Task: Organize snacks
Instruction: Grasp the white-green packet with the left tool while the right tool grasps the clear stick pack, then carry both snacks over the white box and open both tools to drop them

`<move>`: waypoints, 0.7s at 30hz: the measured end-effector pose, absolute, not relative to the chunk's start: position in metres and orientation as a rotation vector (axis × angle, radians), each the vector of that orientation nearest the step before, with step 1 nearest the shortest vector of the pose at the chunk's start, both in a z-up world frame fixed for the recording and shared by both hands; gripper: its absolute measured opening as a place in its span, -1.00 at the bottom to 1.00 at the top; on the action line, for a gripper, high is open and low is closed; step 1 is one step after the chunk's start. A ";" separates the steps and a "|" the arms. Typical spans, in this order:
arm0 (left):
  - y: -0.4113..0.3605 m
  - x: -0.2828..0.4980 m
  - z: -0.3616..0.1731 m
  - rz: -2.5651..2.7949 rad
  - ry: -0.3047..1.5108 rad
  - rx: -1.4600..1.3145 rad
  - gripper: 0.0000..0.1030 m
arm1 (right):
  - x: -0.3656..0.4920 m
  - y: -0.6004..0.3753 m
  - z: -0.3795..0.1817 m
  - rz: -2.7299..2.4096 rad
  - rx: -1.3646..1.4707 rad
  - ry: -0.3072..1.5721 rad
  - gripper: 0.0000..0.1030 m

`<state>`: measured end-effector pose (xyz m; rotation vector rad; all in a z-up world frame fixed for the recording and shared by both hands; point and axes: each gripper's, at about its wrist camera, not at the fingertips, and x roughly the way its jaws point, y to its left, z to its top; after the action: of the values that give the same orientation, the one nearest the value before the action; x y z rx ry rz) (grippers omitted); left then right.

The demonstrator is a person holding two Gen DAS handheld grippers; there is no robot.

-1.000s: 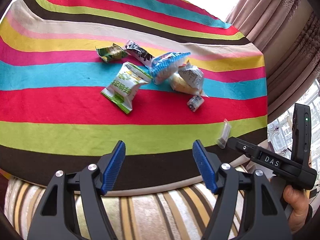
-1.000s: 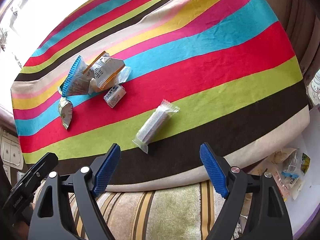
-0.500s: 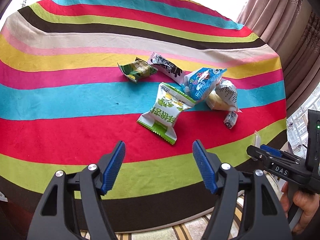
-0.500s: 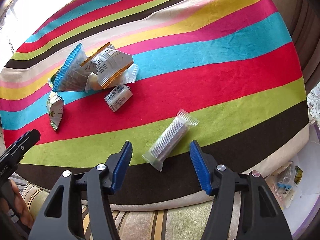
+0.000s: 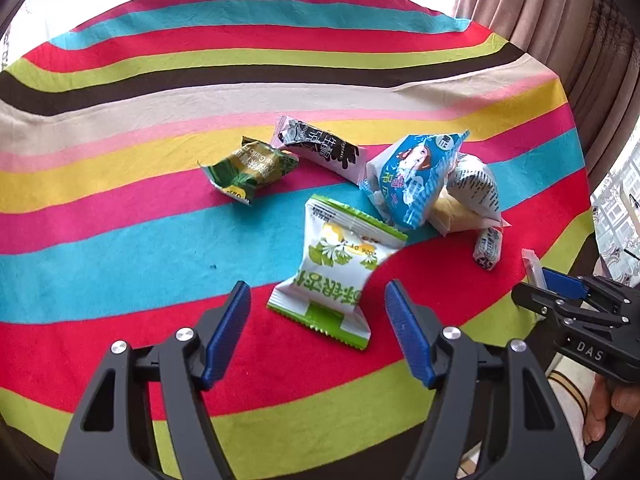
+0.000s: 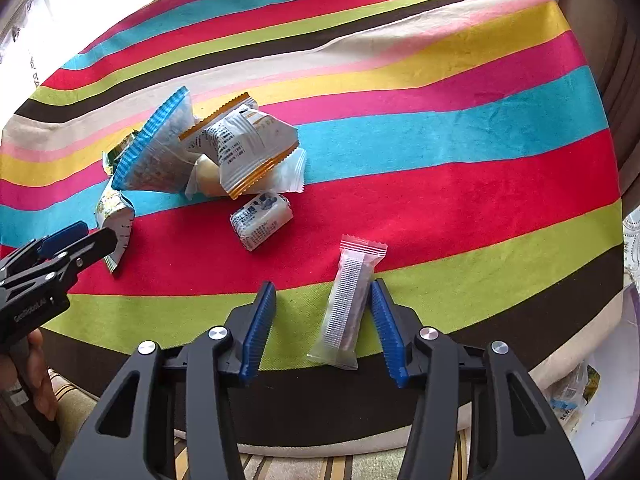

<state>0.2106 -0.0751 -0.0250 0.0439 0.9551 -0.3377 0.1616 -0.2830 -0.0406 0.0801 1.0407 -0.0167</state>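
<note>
Clear-wrapped bar [image 6: 347, 304] near the counter's [image 6: 460, 184] front edge sits between your closing, not-yet-clenched right gripper [image 6: 323, 330]; your left gripper [image 5: 318, 332] hangs released by the green packet [image 5: 336, 268].

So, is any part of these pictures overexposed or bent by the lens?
Left wrist view: the window area beyond the table is blown out white, and the stripes curve from fisheye distortion. Right wrist view: the top left corner is washed out too, the stripes bow, and the snacks stay sharp.
</note>
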 end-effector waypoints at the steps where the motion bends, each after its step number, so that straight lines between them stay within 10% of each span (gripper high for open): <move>1: -0.077 0.213 -0.026 -0.337 0.952 0.054 0.32 | 0.162 -0.280 -0.040 -0.012 0.070 1.039 -0.17; 7: -0.080 0.222 -0.033 -0.350 0.950 0.069 -0.19 | 0.165 -0.261 -0.041 0.026 0.014 1.028 -0.57; 21: -0.058 0.212 -0.025 -0.337 0.910 -0.034 -0.34 | 0.158 -0.247 -0.041 0.105 -0.040 1.023 -0.71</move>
<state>0.2123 -0.0585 -0.0254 -0.0340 0.9103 -0.3369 0.1585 -0.2468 -0.0415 -0.0397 1.0231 0.1046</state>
